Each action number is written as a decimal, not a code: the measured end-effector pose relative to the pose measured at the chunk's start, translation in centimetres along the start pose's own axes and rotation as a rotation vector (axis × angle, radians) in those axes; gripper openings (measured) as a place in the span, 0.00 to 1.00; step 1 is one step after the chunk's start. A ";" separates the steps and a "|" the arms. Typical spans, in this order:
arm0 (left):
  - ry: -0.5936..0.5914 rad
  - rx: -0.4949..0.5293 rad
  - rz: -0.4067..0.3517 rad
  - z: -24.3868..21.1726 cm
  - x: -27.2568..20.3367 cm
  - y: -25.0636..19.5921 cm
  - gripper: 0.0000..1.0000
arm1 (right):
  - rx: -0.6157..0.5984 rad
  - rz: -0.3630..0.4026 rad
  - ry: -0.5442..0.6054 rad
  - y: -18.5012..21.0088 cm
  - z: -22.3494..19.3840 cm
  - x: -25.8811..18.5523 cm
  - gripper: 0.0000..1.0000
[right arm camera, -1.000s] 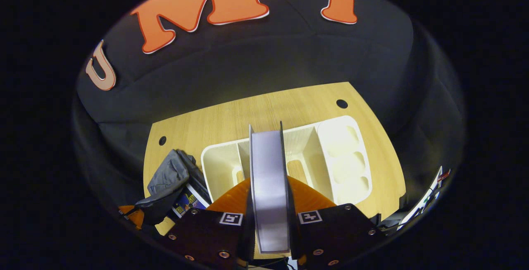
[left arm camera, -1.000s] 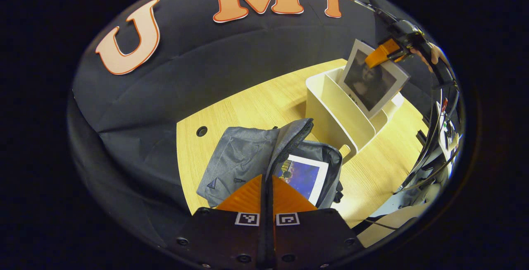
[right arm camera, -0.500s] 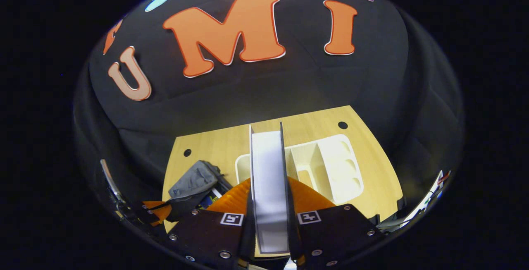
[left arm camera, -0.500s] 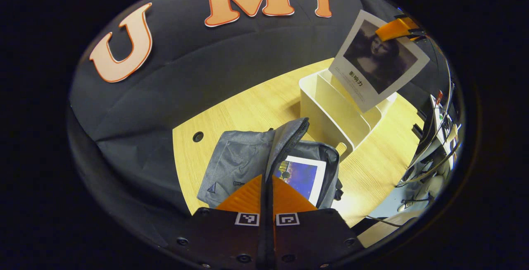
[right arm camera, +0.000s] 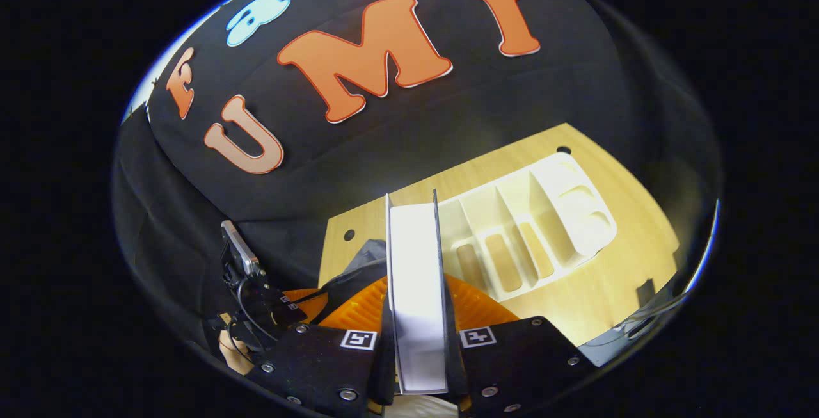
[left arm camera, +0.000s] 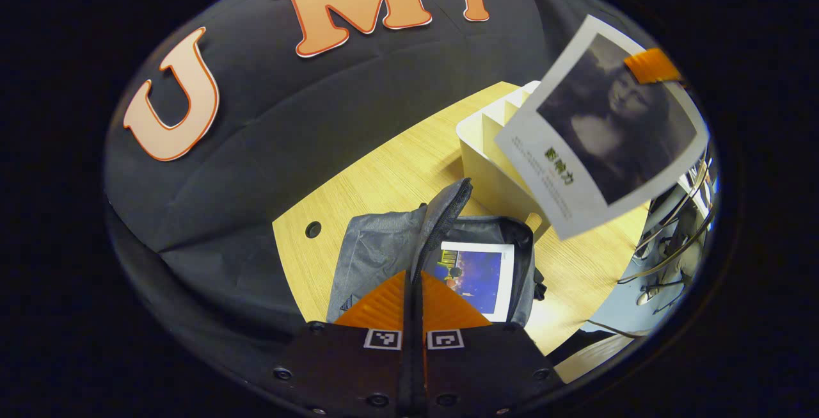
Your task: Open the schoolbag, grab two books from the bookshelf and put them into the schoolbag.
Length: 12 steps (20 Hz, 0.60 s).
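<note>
Light wooden tabletop (left arm camera: 384,168) with round holes (left arm camera: 313,229), cables (left arm camera: 672,245) beyond its edge.

Grey schoolbag (left arm camera: 384,251) open, blue book (left arm camera: 477,275) inside; portrait book (left arm camera: 601,130) airborne, probably tilted.

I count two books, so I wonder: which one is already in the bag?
The blue-covered book lies inside the open schoolbag; the portrait-covered book hangs above, gripped.

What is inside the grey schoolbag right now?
The open grey fabric schoolbag holds one white-bordered book with a blue-purple cover, lying flat. Its lower edge and the bag's bottom are covered by the left gripper.
</note>
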State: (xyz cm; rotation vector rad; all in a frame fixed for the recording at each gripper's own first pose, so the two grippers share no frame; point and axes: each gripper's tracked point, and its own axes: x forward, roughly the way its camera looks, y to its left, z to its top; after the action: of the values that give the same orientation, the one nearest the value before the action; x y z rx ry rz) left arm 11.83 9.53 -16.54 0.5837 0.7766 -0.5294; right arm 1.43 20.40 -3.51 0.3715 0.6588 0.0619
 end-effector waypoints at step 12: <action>-0.025 0.076 0.019 1.0 -0.7 2.9 0.01 | 0.561 0.151 0.084 -1.7 -14.4 10.7 0.33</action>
State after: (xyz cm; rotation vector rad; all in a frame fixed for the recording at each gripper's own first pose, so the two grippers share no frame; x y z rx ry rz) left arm 13.73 11.14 -14.56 0.6534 0.7288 -0.5493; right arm 1.00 25.19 -20.89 0.9641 0.7249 0.0356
